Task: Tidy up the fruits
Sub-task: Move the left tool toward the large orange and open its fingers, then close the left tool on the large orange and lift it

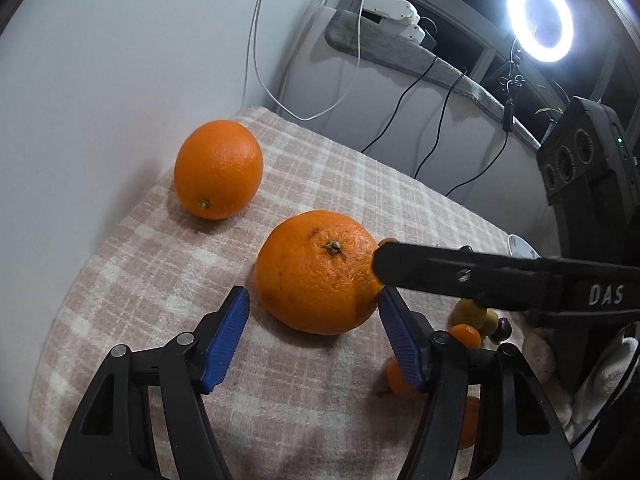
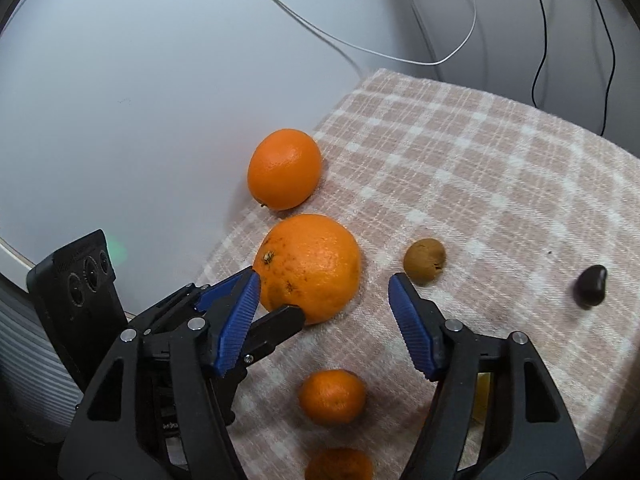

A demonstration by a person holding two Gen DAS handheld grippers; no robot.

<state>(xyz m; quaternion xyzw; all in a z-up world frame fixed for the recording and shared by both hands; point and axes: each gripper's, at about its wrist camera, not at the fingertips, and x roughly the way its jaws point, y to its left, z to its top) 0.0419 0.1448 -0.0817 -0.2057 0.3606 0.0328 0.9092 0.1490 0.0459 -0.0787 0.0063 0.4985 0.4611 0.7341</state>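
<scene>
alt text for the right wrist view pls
Open right gripper hovers over a checked cloth, near a big orange. A second orange, two mandarins, a kiwi and a dark fruit lie around.

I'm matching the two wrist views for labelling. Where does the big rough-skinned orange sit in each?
Left wrist: big orange at centre, just ahead of the blue pads.
Right wrist: big orange at centre, beside the left-hand pad.
Shared landmark: the smoother orange behind it, by the wall.
</scene>
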